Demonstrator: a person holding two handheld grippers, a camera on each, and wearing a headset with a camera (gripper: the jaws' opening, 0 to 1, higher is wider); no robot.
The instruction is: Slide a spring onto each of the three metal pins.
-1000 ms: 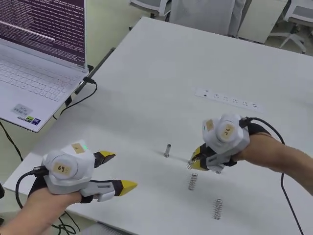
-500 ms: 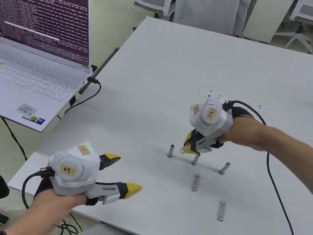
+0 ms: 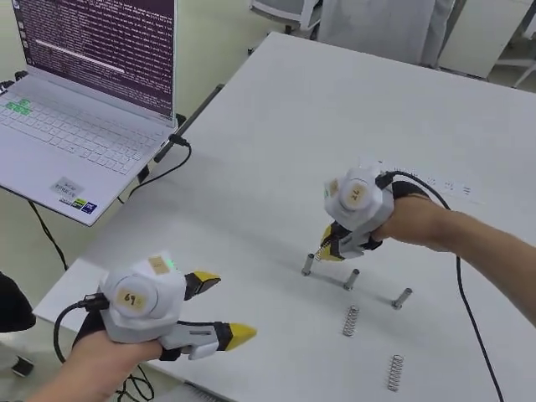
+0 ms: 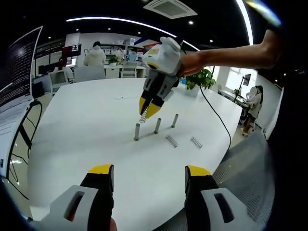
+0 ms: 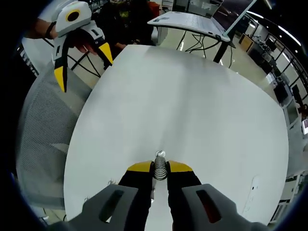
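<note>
On tabletop [image 3: 276, 142], three pins [image 3: 351, 279] in a row; just in front, two springs [image 3: 351, 320] lying apart; power strip [image 3: 456, 188] behind; laptop [image 3: 84, 126] beyond left edge.

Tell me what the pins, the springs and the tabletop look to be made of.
Pins: likely steel, dull grey cylinders with a lighter sheen on top.
Springs: thin coiled wire, silvery, probably steel.
Tabletop: smooth matt white with soft reflections, perhaps laminate; the look leaves it open.
</note>
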